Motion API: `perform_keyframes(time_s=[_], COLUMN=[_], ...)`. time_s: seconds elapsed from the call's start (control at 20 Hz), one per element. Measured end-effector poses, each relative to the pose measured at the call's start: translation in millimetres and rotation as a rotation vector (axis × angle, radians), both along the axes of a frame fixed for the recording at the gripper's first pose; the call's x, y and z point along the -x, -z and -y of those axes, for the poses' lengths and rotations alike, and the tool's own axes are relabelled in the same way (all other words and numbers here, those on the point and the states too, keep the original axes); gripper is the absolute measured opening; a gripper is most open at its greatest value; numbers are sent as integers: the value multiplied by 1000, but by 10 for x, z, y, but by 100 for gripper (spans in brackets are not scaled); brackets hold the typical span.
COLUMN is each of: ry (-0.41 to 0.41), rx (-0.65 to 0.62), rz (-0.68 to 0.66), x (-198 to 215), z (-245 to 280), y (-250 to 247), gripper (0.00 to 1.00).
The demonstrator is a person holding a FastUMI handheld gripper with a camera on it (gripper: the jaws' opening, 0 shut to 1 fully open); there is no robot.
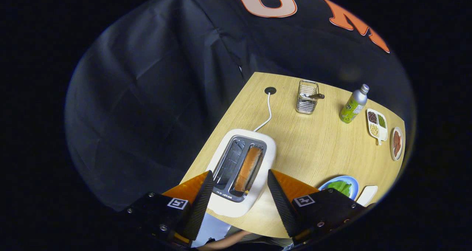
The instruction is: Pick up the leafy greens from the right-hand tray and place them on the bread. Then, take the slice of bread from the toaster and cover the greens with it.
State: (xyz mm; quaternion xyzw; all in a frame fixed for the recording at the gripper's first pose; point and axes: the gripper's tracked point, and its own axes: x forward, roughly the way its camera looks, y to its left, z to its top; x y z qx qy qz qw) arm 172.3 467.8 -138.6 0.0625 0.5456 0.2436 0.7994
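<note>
The gripper [240, 186] hangs wide open above the white toaster [241, 169], grasping nothing, low in the frame. A slice of bread [249, 168] stands in the toaster's right slot (left slot bare). The leafy greens [341, 187] lie on a blue plate [353, 181] at lower right, beside the right finger.

The wooden table [309, 147] bears a toaster [241, 169], wire basket [307, 96], bottle [353, 105], perhaps four dishes.

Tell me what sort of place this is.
Likely a mock kitchen counter in a recording booth: a white two-slot toaster holding bread, a wire utensil basket and a blue plate of leafy greens on a pale wooden table; the open gripper hovers above.
</note>
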Motion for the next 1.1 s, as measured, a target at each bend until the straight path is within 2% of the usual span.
perform_keyframes(time_s=[0.2, 0.3, 0.4, 0.55, 0.65, 0.95, 1.1], ry=[19, 32, 81, 125, 117, 95, 92], rx=[50, 82, 95, 103, 95, 60, 2], rz=[-45, -54, -59, -60, -62, -12, 18], x=[-37, -61, -101, -172, -175, -189, -158], z=[-82, -89, -95, -94, -128, -51, -17], y=[161, 274, 321, 341, 355, 232, 36], gripper=[80, 72, 64, 38, 25, 11, 10])
